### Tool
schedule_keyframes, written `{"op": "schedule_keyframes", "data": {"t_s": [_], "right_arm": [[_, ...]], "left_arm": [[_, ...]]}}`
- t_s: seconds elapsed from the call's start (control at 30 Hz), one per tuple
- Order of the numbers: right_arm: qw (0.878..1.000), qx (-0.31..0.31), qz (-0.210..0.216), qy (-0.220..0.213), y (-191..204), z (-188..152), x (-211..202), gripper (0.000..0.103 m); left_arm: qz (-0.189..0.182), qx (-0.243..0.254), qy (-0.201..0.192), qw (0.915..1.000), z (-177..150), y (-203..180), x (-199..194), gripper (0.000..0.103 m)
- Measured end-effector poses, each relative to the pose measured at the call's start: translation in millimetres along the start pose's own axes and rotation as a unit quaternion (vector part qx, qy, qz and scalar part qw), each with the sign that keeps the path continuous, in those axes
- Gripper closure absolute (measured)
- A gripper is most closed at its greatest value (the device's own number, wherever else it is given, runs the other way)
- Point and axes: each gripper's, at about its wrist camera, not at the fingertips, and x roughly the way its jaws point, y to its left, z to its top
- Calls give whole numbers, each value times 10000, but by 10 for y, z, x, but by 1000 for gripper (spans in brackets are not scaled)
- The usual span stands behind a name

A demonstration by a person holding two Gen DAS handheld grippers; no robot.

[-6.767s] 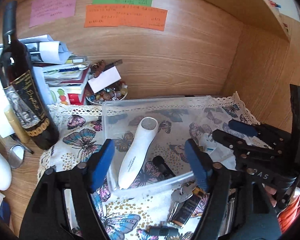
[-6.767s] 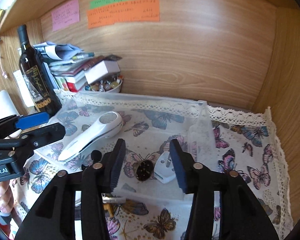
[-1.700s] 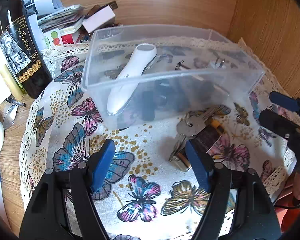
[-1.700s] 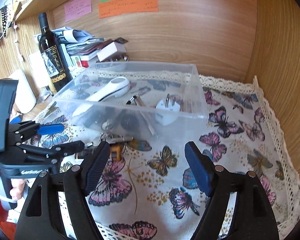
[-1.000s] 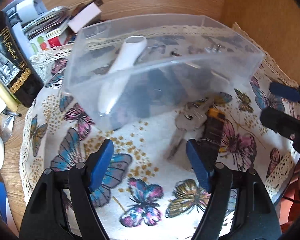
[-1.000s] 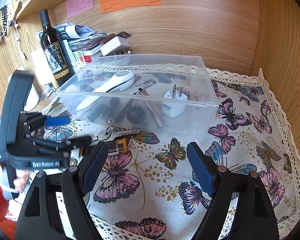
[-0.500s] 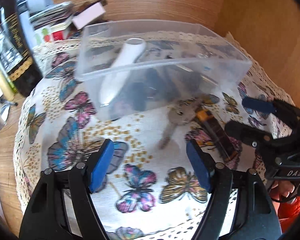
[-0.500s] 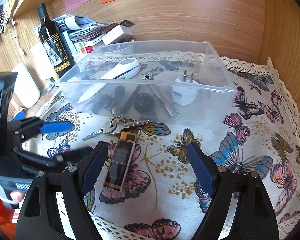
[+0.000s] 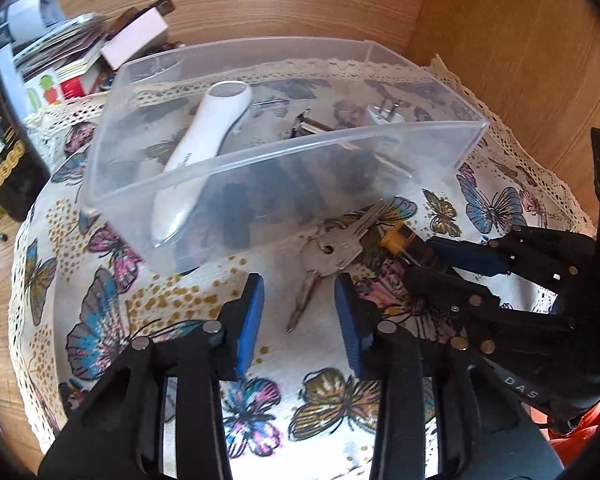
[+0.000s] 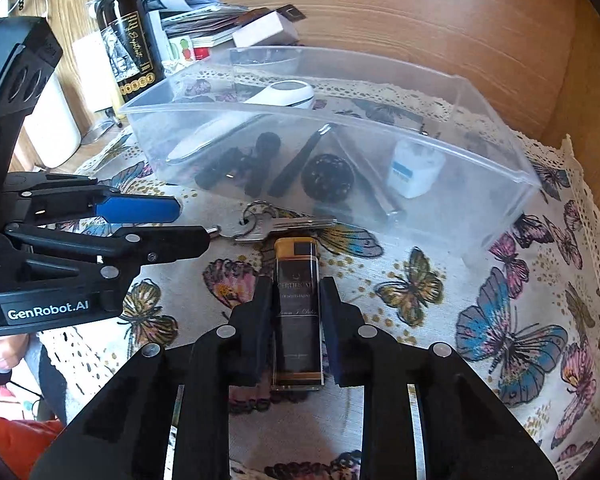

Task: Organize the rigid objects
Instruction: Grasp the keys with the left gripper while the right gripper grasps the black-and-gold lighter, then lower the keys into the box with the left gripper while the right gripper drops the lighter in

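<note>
- Lighter (image 10: 298, 312), a dark flat one with a gold top, lies on the butterfly cloth (image 10: 420, 292) between the pads of the right claw (image 10: 296, 304); the jaws have just been closing and now look clamped on its two long sides.
- Keys (image 9: 332, 254) on a ring lie ahead of the left claw (image 9: 299, 312), with one blade reaching back into the gap between its pads. Those jaws have just been closing too but stand apart, touching nothing.
- Clear bin (image 10: 480, 168) sits beyond both claws, already holding a white handheld device (image 9: 204, 140), a white plug (image 10: 414, 172) and several dark small items.
- Step in hand, as I judge it: the pick-up of the last loose pieces outside the bin.
- Next move likely calls for lifting the lighter forward over the bin's near wall, and for the left claw to settle lower around the keys before it shuts.
</note>
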Motion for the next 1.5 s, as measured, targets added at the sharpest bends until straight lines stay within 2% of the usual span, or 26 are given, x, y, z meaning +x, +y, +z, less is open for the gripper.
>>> {"op": "schedule_keyframes", "data": {"t_s": [0.37,0.73,0.83,1.03,1.1,1.2,1.5], "right_arm": [[9978,524,-221,-345,-400,-114,-327,81],[9963,658,-184,-516,-474,-154,-376,81],[9960,684,-191,-551,-485,-151,-382,81],[9956,696,-244,-574,-501,-125,-399,81],[9955,695,-252,-592,-500,-112,-405,81],[9953,683,-259,-640,-471,-93,-429,81],[9950,530,-249,-806,-355,25,-493,81]], "left_arm": [[60,289,143,9995,205,-190,225,65],[178,390,58,9991,210,-275,271,65],[236,330,-1,9992,215,-278,263,72],[77,174,-50,9998,161,-223,159,77],[51,130,-81,9999,115,-209,112,86],[98,86,-251,9996,52,-204,-39,94],[121,-201,-547,9982,-44,-63,-319,94]]}}
